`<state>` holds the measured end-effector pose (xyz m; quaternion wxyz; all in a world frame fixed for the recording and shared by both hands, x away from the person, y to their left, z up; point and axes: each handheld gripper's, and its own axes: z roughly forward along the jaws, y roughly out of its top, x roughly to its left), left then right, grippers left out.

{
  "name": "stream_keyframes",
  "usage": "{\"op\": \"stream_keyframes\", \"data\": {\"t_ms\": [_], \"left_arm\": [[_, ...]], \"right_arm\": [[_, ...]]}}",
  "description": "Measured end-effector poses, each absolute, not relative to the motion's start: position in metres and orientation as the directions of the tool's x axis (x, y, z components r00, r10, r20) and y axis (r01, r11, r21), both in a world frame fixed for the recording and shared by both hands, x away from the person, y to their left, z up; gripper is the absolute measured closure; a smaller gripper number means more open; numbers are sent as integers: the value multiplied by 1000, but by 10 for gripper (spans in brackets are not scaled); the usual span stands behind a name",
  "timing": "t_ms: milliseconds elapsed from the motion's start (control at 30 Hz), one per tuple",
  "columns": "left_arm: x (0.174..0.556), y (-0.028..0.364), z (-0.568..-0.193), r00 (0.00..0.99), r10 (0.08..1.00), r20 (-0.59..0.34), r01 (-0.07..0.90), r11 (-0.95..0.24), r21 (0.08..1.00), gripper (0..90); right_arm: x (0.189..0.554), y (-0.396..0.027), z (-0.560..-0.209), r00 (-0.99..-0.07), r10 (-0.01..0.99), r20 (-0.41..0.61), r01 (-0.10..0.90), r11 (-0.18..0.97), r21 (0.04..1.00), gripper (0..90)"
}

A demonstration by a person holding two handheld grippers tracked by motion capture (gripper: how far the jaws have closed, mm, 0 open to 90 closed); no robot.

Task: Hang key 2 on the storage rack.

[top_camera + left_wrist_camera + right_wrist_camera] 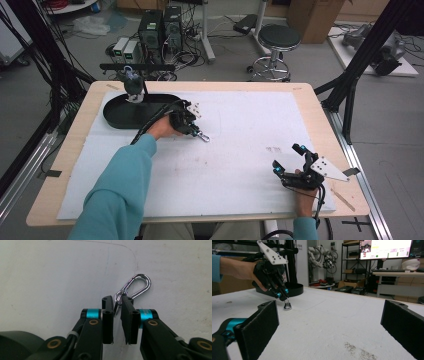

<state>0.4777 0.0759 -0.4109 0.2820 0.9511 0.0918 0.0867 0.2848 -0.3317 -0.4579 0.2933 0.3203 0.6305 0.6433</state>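
Left gripper [117,305]: jaws nipped on carabiner [135,287] ring (centre of frame).
Right gripper [291,159]: 2 jaws wide apart, lower right, holding nothing.

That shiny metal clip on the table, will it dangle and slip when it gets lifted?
Probably it dangles: the left gripper pinches the small ring end, so the clip would hang and swing below. It looks like smooth polished metal, so it may slip between the pads. It looks stiff, and likely light, being thin and hollow.
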Motion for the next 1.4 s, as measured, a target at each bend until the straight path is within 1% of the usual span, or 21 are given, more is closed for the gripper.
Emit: {"op": "stream_keyframes", "data": {"t_ms": [100, 267, 467, 667, 700, 733, 867, 1400], "left_arm": [[477, 75, -411, 969, 217, 120, 118, -827, 549, 853], [477, 75, -411, 969, 214, 123, 113, -827, 550, 873], [476, 74, -410, 966, 217, 142, 105, -828, 551, 878], [476, 75, -408, 966, 220, 135, 112, -827, 551, 879], [475, 75, -407, 965, 225, 138, 114, -826, 552, 880], [475, 75, -407, 964, 221, 151, 103, -827, 553, 881], [474, 75, -406, 965, 220, 142, 106, -823, 559, 882], [476, 75, -408, 963, 234, 132, 132, -840, 527, 882]], "right_arm": [[285, -332, -458, -623, 781, 41, 26, -32, 999, 8], [285, -332, -458, -623, 781, 41, 26, -32, 999, 8], [285, -332, -458, -622, 782, 41, 27, -32, 999, 8], [285, -332, -458, -622, 782, 40, 26, -31, 999, 8], [284, -331, -458, -624, 780, 51, 37, -35, 999, 8], [285, -332, -458, -623, 781, 41, 27, -31, 999, 8], [284, -331, -458, -624, 780, 47, 32, -34, 999, 8], [284, -332, -458, -623, 781, 47, 32, -34, 999, 8]]}}
